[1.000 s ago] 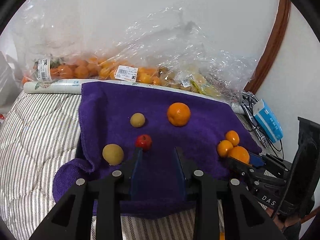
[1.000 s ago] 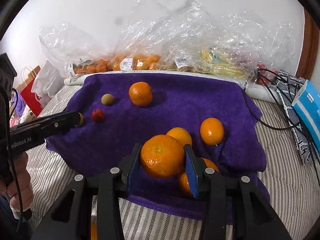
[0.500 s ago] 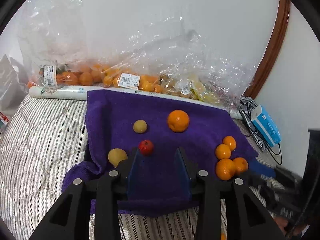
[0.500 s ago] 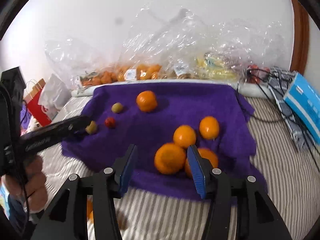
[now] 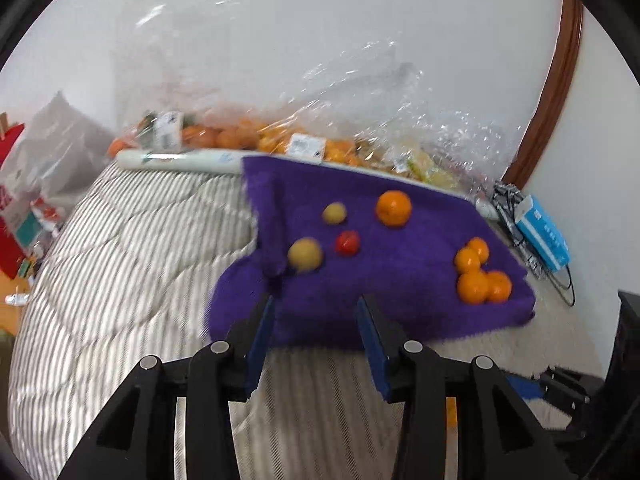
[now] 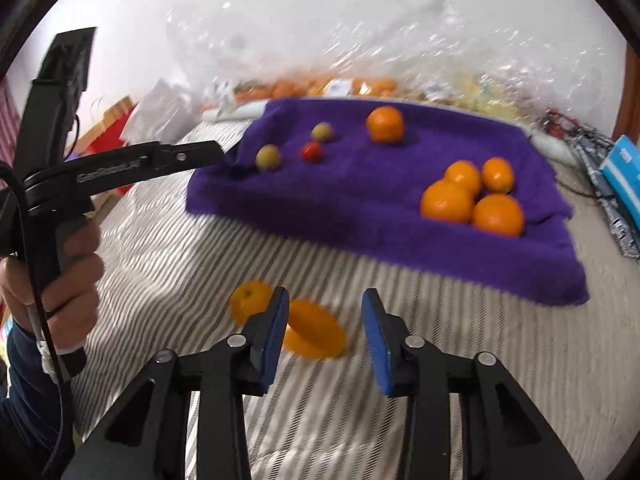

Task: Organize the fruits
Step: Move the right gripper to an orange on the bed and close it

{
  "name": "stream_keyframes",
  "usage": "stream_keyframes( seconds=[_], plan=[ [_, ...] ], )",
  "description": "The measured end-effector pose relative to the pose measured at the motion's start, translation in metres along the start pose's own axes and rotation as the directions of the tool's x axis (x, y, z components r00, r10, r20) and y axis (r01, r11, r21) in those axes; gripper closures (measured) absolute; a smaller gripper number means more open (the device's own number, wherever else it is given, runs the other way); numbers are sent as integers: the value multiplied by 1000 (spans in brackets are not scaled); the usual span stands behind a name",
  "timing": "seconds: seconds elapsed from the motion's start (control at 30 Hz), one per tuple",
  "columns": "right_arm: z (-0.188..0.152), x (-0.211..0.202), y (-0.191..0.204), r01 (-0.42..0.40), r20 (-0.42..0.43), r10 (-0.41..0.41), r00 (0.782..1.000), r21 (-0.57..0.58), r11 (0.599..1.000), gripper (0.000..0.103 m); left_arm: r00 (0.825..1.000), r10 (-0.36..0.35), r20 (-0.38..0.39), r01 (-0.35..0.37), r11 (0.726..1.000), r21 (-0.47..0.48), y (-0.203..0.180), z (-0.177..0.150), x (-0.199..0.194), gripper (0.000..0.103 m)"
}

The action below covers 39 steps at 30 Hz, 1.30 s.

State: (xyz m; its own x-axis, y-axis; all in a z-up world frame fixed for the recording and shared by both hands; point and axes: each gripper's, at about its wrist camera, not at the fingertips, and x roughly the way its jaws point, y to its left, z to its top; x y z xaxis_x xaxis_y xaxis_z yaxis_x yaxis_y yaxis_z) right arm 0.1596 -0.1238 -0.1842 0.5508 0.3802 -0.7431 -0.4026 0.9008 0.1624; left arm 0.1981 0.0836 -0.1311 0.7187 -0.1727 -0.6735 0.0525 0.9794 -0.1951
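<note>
2 hand-held grippers, left (image 5: pixel 316 332) and right (image 6: pixel 324 332), gape empty; writing blurred.

Right claw (image 6: pixel 324 330) open above the striped bed (image 6: pixel 168 248), empty. Just past the blue pads (image 6: pixel 276 332), an orange ring (image 6: pixel 314 330) flat on the cover, a small orange (image 6: pixel 250 306) beside it. Farther back, a purple towel (image 6: pixel 340 200) with four oranges (image 6: pixel 474 196) clustered near its right edge, one lone orange (image 6: pixel 385 124) toward the back, two yellow-green fruits (image 6: pixel 268 157) and a red fruit (image 6: pixel 312 152) at the left. Left claw (image 6: pixel 200 152) reaching in near the towel's left edge, hand (image 6: pixel 60 276) on its grip.
</note>
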Motion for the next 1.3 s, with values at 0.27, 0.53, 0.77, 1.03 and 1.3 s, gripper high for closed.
stream_keyframes(
  seconds=[0.27, 0.53, 0.77, 1.03, 1.3],
  plan=[
    [-9, 5, 12, 20, 1, -20, 1000, -56, 998, 65, 999, -11, -30, 9, 999, -46, 19, -32, -10, 62],
    [-14, 12, 9, 18, -24, -20, 1000, -65, 998, 65, 995, 26, -98, -30, 999, -36, 16, -47, 12, 62],
    [-8, 22, 14, 48, -13, -50, 999, -98, 994, 70, 996, 19, -91, -21, 999, -24, 13, -52, 11, 62],
    [-7, 26, 12, 53, -28, -56, 998, -89, 995, 69, 997, -11, -78, 4, 997, -83, 20, -51, 11, 64],
    [-12, 12, 0, 49, -1, -49, 999, -65, 997, 70, 996, -59, -64, 62, 998, 34, -1, -53, 3, 64]
  ],
)
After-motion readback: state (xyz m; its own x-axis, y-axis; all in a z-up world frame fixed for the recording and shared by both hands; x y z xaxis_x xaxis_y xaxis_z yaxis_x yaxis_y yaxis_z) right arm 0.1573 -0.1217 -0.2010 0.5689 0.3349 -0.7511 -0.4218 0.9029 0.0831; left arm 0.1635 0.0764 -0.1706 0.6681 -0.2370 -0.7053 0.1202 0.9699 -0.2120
